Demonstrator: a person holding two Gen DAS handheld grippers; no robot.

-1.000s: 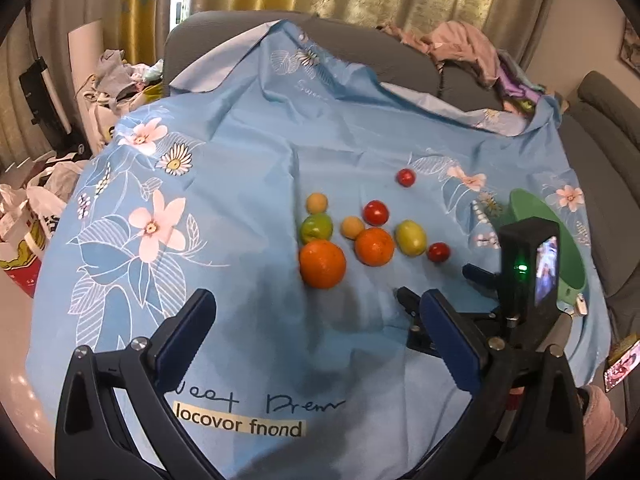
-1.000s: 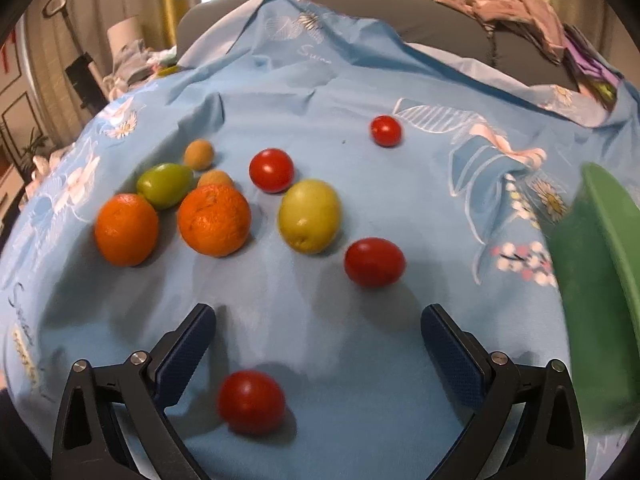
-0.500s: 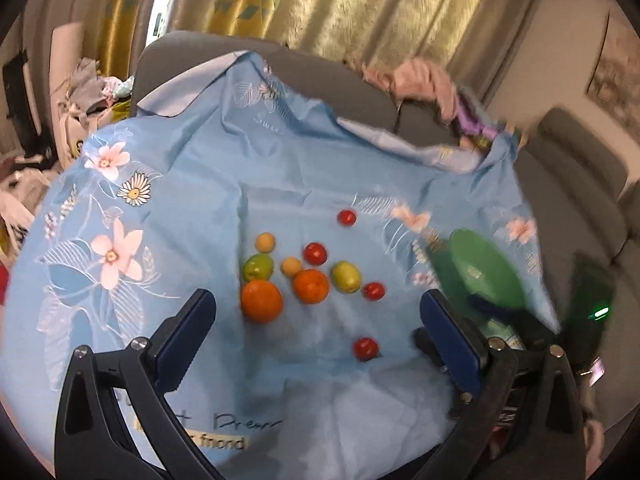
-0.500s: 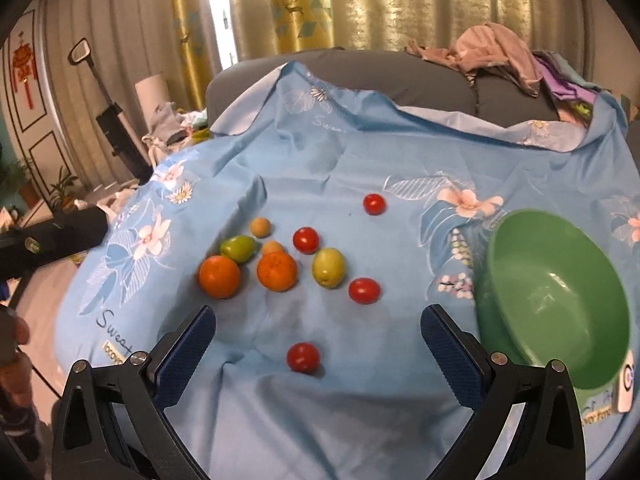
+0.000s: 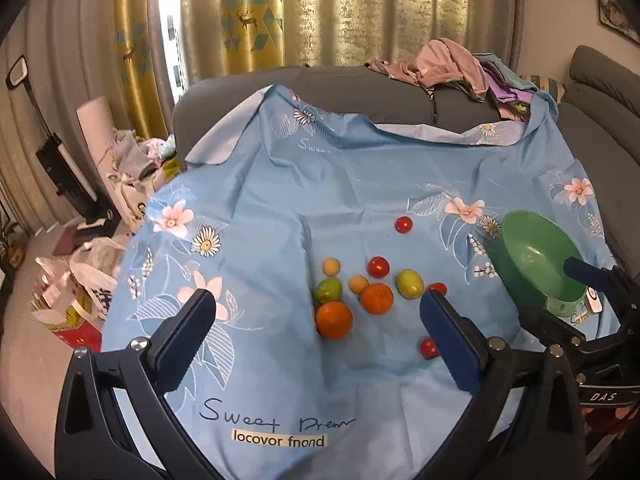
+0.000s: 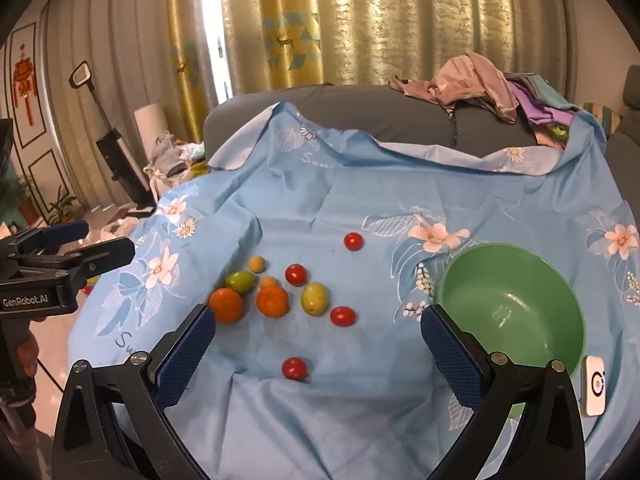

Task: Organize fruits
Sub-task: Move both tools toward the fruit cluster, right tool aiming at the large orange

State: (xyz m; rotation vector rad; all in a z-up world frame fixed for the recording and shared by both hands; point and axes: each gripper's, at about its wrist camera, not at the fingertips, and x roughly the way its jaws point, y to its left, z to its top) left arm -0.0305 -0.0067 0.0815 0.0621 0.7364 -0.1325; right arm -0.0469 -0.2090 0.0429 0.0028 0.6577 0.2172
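Fruit loose, green bowl empty.
Both tongs spread wide; drop R straight over nearest tomato, pinch gently.

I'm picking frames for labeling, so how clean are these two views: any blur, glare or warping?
Left wrist view: sharp; fisheye bends the curtains and darkens the corners; window light is blown out. Right wrist view: equally sharp, same warping; a soft highlight sits inside the green bowl, and the fruits cast only faint shadows on the blue cloth.

Fruits loose on cloth; green bowl empty, right.
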